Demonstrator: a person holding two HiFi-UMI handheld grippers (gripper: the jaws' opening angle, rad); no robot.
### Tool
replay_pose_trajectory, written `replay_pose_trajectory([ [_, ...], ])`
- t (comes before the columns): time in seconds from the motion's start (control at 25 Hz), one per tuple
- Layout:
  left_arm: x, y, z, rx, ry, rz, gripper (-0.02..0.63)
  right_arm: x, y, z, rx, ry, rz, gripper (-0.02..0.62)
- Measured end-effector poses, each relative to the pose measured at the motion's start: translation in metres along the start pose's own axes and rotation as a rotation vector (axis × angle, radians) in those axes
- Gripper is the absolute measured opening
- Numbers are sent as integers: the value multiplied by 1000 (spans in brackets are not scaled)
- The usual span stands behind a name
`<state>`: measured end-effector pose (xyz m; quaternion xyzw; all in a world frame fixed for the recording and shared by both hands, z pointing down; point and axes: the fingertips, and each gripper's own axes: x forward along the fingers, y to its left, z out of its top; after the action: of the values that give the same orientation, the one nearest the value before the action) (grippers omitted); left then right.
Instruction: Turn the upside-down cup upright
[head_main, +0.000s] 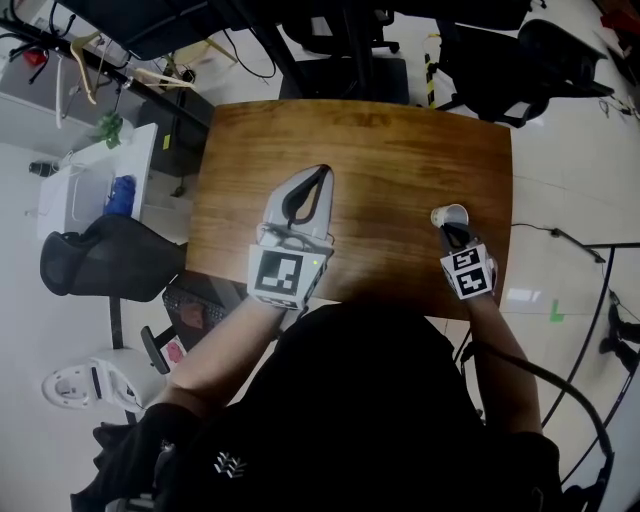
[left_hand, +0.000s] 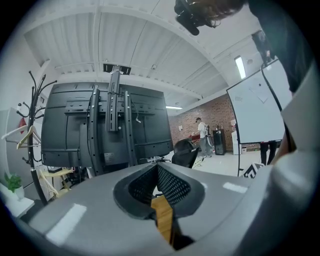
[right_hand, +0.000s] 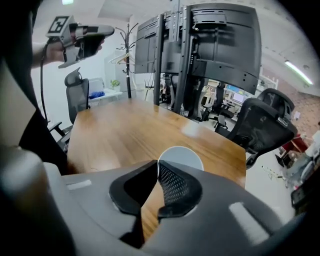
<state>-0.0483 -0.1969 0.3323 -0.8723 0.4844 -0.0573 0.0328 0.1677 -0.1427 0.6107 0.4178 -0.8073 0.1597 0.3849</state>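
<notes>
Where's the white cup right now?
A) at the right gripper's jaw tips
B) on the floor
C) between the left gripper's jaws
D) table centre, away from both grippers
A: the cup sits at the tips of the right gripper, which look closed on its edge, near the table's right edge. The left gripper is shut on nothing.

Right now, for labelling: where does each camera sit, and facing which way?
Head view: on the head, steeply down at table, cup, left gripper, right gripper; arms, torso show.
Left gripper view: on it, level across the room; shut jaws, dark clothing show.
Right gripper view: on it, down at the pinched cup; left hand shows.
Head and right gripper views share cup, table.
</notes>
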Motion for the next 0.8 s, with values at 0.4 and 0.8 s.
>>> replay_pose_trajectory([
  [0.4, -10, 5, -2, -7, 2, 24, 0, 12, 23, -4, -1, 63, 79, 17],
  [0.8, -22, 17, -5, -31, -6, 44, 0, 15, 33, 6, -6, 32, 81, 75],
])
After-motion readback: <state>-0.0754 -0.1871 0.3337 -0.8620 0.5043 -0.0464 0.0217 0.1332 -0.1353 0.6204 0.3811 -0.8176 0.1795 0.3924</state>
